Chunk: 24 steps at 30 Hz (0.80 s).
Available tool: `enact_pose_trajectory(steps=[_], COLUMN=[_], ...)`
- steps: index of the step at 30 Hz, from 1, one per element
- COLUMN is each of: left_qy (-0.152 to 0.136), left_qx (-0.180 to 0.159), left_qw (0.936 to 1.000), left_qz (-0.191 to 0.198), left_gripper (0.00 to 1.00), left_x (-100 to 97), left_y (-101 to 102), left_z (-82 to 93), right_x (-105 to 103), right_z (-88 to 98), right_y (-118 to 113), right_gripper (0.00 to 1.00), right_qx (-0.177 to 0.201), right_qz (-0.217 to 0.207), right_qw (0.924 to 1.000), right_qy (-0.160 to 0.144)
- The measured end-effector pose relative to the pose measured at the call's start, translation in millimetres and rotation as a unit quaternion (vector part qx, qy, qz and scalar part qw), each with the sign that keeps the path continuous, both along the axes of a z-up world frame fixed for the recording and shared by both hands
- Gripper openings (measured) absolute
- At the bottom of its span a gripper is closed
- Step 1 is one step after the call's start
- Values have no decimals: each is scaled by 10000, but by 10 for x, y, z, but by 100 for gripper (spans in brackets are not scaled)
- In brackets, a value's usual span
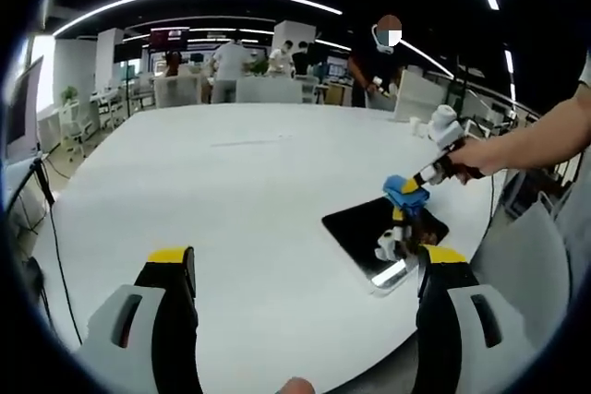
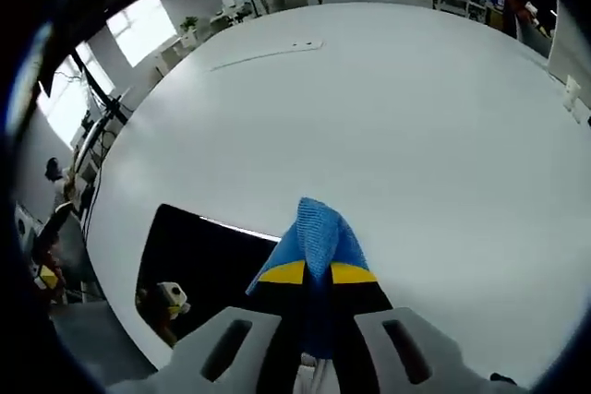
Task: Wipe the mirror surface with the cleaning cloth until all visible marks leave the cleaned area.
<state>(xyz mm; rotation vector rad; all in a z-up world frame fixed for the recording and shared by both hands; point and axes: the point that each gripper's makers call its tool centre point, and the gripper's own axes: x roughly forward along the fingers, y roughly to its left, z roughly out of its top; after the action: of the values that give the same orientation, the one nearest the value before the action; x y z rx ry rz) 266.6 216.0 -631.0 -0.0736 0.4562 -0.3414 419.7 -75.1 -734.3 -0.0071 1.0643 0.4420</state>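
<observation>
Your right tongs [image 2: 317, 276] are clamped on the blue cleaning cloth [image 2: 319, 237], which sticks out past the tips. The mirror [image 2: 208, 260] lies flat near the edge of the white counter [image 2: 388, 117] — just below and to the left of the cloth in the right gripper view, its long axis slanting across. Your left tongs [image 1: 307, 260] gape wide and hold nothing, well back from the mirror [image 1: 369, 232]. The right is nearer — lower the cloth [image 1: 404, 189] onto the glass.
</observation>
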Motion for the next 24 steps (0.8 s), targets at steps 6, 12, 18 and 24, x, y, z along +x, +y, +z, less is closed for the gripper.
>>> enact_pose_trajectory(steps=[6,12,18,24], left_qy=[-30,-3,-30,44], left_qx=[-53,-100,-189,-187], left_qw=[10000,9999,9998,9998], left_qz=[-18,6,24,-25], left_gripper=[99,99,99,99], left_x=[-1,-25,-30,-67], left_y=[-19,-38,-103,-228], left_z=[17,-13,-31,-116], right_x=[-68,-60,-138,-253], right_z=[-4,-42,-14,9], right_y=[232,479,822,1221], right_gripper=[1,1,1,1], right_qx=[-98,-72,96,98], right_qz=[195,387,467,861], right_qw=[9998,9992,9987,9962], right_qy=[29,87,155,112])
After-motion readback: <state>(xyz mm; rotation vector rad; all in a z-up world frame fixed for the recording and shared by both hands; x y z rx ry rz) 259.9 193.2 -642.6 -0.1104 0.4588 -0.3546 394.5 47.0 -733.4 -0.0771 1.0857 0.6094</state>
